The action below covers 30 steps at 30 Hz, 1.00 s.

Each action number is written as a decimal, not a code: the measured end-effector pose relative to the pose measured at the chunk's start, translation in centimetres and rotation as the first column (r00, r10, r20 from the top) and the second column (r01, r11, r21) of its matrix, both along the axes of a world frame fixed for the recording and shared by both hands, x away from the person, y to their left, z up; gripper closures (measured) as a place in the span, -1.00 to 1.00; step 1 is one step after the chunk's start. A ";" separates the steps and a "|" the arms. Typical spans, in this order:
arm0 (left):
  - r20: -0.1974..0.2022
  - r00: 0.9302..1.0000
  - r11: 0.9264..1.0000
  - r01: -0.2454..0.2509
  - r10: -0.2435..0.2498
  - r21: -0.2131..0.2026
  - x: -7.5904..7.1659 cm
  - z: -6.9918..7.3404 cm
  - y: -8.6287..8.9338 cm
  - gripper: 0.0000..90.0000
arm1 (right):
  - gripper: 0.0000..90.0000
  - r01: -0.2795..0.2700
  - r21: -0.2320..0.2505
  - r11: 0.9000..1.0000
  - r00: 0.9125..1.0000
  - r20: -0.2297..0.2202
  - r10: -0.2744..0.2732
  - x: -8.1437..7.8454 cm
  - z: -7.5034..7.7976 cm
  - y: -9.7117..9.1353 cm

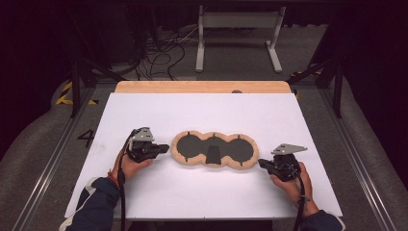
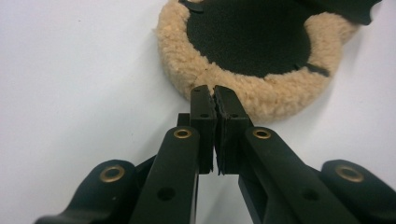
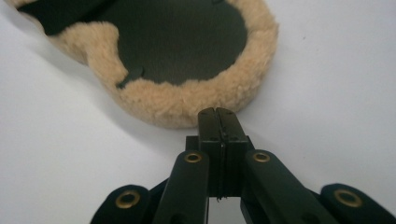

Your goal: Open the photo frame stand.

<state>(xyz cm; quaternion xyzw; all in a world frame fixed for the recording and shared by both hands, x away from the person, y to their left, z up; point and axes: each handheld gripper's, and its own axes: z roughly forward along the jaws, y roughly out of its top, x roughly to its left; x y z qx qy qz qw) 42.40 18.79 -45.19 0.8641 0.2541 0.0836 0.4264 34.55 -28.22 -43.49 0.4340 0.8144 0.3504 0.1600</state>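
Fleece-edged black pad (image 1: 213, 149) lies flat mid-desk (image 1: 144, 192), not yet lifted. Left tongs (image 2: 212, 91) are closed at its left rim, a tuft of fleece possibly pinched; firm hold can't be told. Right tongs (image 3: 218, 113) are closed, empty, just at the right rim. Grasping and moving are judged left.

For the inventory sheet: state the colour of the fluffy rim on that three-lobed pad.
The fleece rim is tan, around black inner panels; clearest in the right gripper view.

Large dark numeral "4" on floor (image 1: 86, 138) left of table; nothing else legible.
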 end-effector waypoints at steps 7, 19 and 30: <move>0.036 0.999 1.000 -0.020 0.019 0.013 -1.6 0.3 1.4 0.92 | 0.98 -0.025 0.083 0.996 1.000 0.015 0.024 -0.4 1.0 0.0; 0.024 0.998 0.998 -0.066 0.065 0.019 0.5 -0.5 -0.5 0.81 | 0.97 -0.160 0.102 0.982 0.987 0.000 0.161 -1.1 0.5 5.1; -0.019 0.998 0.998 -0.063 0.063 0.008 1.4 -1.0 -1.6 0.81 | 0.99 -0.201 0.077 0.977 0.978 -0.046 0.205 0.2 -1.3 8.9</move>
